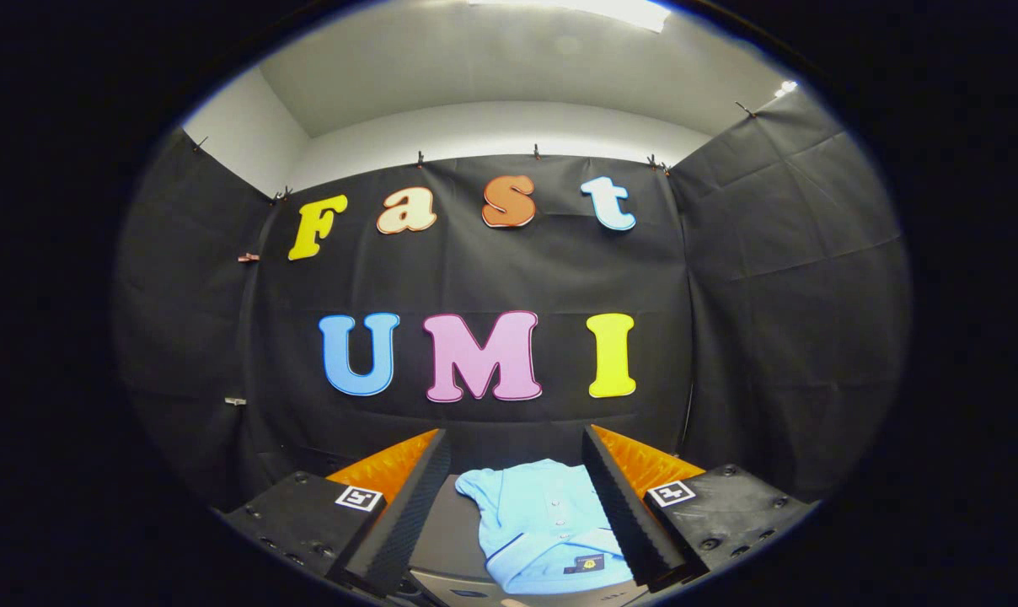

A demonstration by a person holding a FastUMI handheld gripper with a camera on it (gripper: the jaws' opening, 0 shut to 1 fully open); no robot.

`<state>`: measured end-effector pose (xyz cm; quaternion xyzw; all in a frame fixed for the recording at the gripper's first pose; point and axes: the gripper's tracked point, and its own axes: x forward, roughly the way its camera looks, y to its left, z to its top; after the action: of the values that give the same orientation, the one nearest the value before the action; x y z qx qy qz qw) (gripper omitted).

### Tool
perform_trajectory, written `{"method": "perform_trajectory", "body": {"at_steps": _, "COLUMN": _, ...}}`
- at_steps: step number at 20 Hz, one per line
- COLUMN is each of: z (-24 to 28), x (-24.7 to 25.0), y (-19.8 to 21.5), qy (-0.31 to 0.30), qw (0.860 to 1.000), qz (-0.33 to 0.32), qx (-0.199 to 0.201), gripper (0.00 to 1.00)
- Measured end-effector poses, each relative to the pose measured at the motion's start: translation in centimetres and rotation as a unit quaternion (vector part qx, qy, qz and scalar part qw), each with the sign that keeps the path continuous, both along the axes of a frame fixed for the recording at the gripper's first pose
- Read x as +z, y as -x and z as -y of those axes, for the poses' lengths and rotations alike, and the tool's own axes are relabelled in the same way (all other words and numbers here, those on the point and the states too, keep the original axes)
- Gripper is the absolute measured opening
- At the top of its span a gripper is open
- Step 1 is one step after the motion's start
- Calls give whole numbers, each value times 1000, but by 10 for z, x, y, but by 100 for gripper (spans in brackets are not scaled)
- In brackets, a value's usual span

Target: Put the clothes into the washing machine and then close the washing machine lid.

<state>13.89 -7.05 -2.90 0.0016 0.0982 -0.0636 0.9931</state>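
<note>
The gripper is held with its fingers spread wide, nothing clamped. Between them, slightly nearer the right finger, lies a light blue shirt, loosely folded on a grey surface. It looks soft, light and limp, likely to sag and trail when lifted. A bunched fold or the collar area probably gives the firmest hold; a single flat layer could slip.
</note>
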Motion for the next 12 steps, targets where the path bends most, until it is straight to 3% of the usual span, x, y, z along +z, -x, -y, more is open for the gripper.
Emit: {"method": "perform_trajectory", "body": {"at_steps": 12, "z": 59, "x": -132, "y": -103, "qy": -12, "qw": 983, "qz": -177, "qx": -56, "gripper": 98}}
